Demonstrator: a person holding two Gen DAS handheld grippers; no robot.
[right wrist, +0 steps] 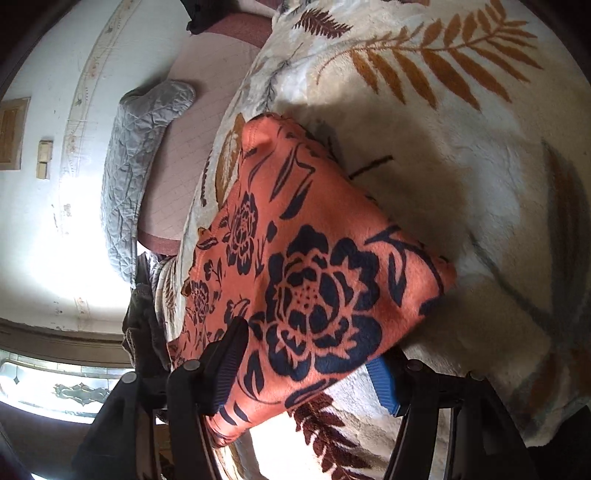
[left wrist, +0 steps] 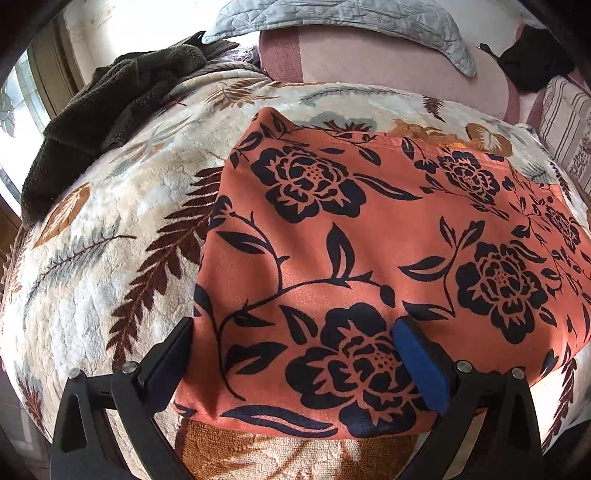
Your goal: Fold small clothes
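A bed covered by a cream fleece blanket (left wrist: pixel 110 236) with a leaf print fills the left wrist view, with a dark brown towel (left wrist: pixel 110 99) heaped at its far left edge, a grey quilt (left wrist: pixel 332 18) draped over a pink mattress (left wrist: pixel 369 59) behind, and a bright window at far left. An orange cloth (left wrist: pixel 351 240) with black flowers lies flat on the blanket, folded to a rough rectangle. The left gripper (left wrist: pixel 295 354) stands wide apart over the cloth's near edge, one finger beside its left border, the blue-padded finger (left wrist: pixel 421 365) on top of it; nothing is pinched. In the right wrist view the same blanket (right wrist: pixel 461 166), quilt (right wrist: pixel 136 147) and a white wall appear. The cloth (right wrist: pixel 314 258) runs between the fingers of the right gripper (right wrist: pixel 306 373), whose jaws are spread wide, the black finger (right wrist: pixel 229 362) above the fabric and the blue pad (right wrist: pixel 384 384) under its edge.
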